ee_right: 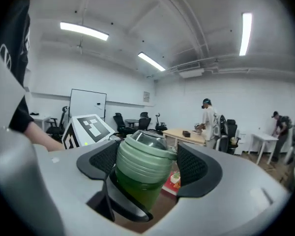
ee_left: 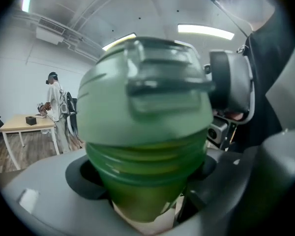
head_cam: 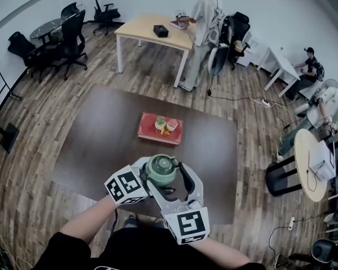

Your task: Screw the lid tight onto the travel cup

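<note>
The dark counter [head_cam: 101, 145] is shown from above, its near edge covered by both tools and the person's forearms. A red tray [head_cam: 146, 131] lies at its centre; the tray's contents are too small to be identified. The left tool [ee_left: 145, 176] is clamped on the green body of the travel cup [ee_left: 142, 200], which is held in the air above the counter's near side. The right tool [ee_right: 146, 163] is closed on the lid [ee_right: 142, 151], one pad at each side. The cup's base is cut off below the jaws in both gripper views, and the lid is blurred in the left gripper view. The only markings that can be made out are black-and-white squares on the tools' cubes.
</note>
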A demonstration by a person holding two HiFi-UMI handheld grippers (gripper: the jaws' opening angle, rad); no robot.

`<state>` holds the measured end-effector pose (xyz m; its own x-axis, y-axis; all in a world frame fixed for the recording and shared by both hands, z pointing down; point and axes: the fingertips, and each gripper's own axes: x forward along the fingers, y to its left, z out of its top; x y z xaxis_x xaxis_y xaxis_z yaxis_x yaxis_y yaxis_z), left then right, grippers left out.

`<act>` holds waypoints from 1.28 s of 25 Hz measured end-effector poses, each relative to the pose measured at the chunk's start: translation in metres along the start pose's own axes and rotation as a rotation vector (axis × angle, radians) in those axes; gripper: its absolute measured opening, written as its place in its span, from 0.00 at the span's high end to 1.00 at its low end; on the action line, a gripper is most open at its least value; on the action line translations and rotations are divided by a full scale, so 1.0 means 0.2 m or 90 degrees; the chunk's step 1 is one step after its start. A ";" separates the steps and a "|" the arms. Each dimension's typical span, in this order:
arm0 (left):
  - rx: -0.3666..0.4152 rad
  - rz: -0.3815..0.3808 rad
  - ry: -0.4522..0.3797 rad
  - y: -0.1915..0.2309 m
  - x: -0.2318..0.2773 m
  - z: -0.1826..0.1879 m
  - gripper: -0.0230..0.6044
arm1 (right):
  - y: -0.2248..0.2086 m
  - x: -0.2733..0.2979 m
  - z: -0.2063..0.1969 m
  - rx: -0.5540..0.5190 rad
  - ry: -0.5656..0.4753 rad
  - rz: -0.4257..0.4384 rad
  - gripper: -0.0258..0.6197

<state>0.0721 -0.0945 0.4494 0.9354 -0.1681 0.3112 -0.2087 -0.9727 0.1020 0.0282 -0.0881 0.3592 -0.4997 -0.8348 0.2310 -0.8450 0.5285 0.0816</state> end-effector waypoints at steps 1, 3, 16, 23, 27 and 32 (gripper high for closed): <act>0.000 0.001 -0.004 0.00 0.01 0.01 0.29 | 0.00 0.00 0.00 -0.008 0.000 -0.019 0.34; 0.000 0.001 -0.009 0.01 0.01 0.02 0.29 | 0.00 0.00 0.01 -0.015 -0.011 -0.023 0.34; 0.045 -0.073 -0.007 -0.12 -0.02 0.07 0.29 | -0.08 -0.10 0.07 -0.078 -0.046 0.606 0.30; 0.044 -0.059 -0.011 -0.11 -0.03 0.06 0.29 | 0.04 -0.08 0.02 -0.069 -0.043 0.643 0.33; 0.043 -0.017 -0.003 -0.04 -0.04 0.05 0.29 | 0.04 -0.02 0.03 -0.042 -0.050 0.486 0.34; 0.027 0.017 0.006 0.02 -0.01 0.01 0.29 | 0.01 0.05 -0.01 0.025 -0.006 0.142 0.34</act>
<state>0.0693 -0.0981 0.4468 0.9269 -0.1929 0.3219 -0.2214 -0.9737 0.0540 0.0213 -0.0942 0.3630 -0.6770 -0.6991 0.2301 -0.7197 0.6943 -0.0077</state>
